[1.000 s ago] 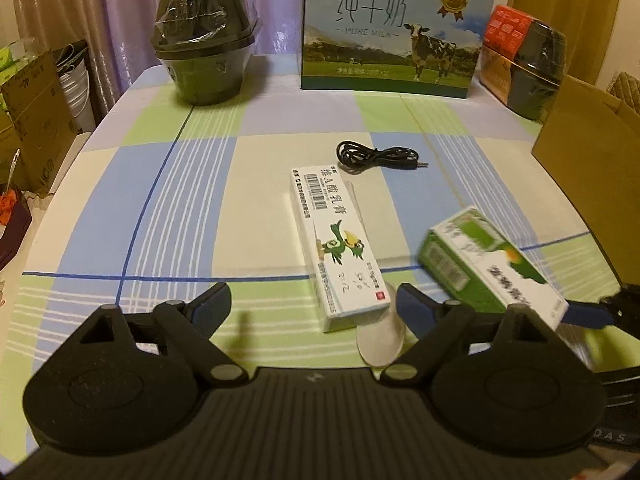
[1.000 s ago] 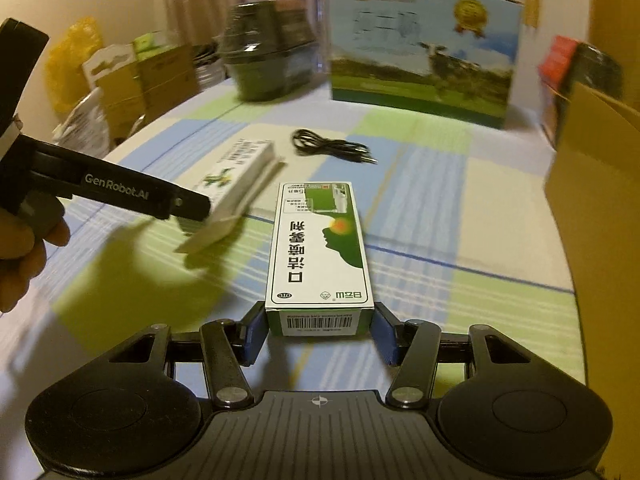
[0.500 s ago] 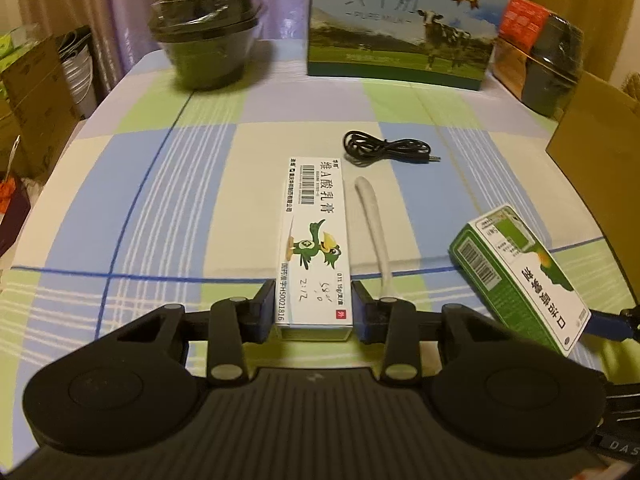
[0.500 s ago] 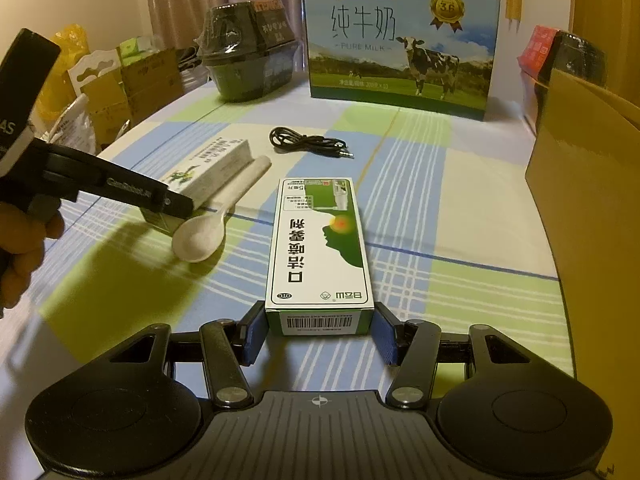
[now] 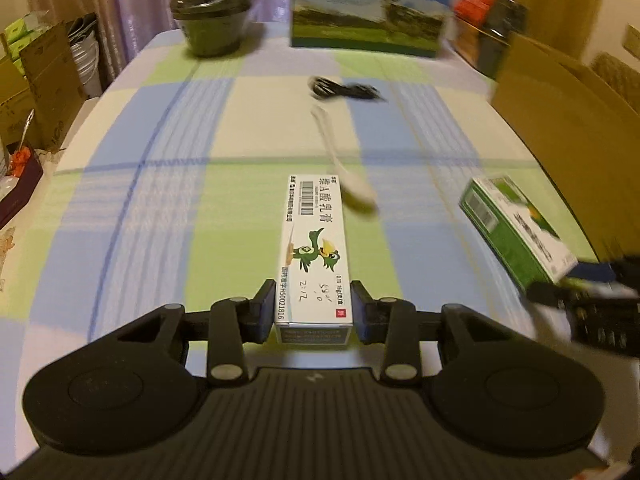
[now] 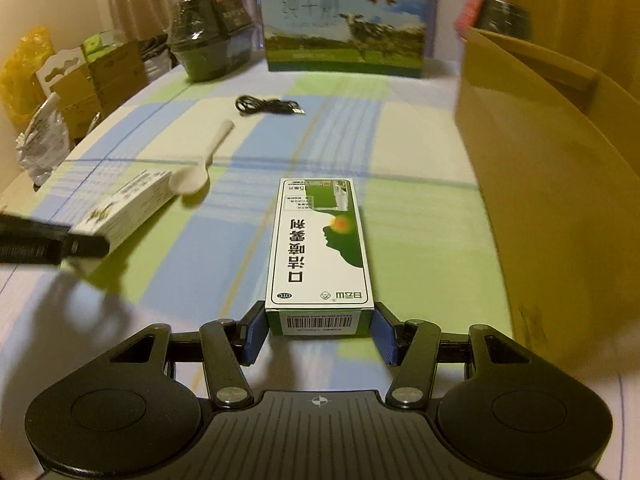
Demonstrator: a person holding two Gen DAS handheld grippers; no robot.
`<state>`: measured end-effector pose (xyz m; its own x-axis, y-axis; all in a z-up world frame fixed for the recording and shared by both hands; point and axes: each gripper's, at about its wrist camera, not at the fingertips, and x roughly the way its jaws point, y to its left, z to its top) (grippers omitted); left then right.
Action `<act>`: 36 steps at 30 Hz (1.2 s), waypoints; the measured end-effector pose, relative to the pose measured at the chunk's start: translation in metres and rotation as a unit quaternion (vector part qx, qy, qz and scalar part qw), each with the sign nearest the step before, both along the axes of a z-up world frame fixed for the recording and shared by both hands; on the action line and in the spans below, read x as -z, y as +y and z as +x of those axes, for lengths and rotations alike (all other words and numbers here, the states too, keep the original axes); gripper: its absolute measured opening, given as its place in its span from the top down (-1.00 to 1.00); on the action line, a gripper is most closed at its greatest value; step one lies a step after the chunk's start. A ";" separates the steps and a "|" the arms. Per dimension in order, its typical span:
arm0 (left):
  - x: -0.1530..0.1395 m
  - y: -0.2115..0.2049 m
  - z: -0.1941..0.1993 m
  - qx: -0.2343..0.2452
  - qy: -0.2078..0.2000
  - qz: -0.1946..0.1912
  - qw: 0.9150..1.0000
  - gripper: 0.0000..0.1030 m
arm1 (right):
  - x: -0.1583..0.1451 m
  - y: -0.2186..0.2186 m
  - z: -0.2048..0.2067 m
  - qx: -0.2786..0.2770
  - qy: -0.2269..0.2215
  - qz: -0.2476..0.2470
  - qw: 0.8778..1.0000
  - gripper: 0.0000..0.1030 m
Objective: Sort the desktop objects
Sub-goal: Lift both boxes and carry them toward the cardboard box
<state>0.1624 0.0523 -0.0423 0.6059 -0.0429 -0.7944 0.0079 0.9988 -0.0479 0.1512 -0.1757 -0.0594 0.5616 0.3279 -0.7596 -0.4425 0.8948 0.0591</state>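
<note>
At the far left, beyond the table edge, cardboard cartons are standing on the floor, and a dark wrapped pot is sitting at the table's far left corner. The checked tablecloth is covering the whole table. The left gripper is clamping the near end of a white ointment box with a green duck on it, both pads pressing its long sides; the box is pointing away from the camera, and in the right wrist view it is sitting low over the cloth at the left, though whether it is touching the cloth cannot be told. Just beside its far end a pale spoon is lying on the cloth, bowl toward the camera and handle pointing away toward a coiled black cable. Behind the cable a milk carton with a cow picture is standing upright at the table's far edge. Further right, the right gripper is squeezing the near end of a green spray box, blue pads against both long sides, the box stretching straight forward; in the left wrist view it is appearing tilted and blurred near the right edge. At the right a large open cardboard box is standing beside the spray box, its near wall close but apart from it
</note>
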 end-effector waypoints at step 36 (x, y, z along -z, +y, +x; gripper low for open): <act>0.015 -0.053 -0.038 0.063 -0.030 0.015 0.997 0.03 | -0.004 -0.027 -0.041 0.029 -0.036 0.033 0.998 -0.34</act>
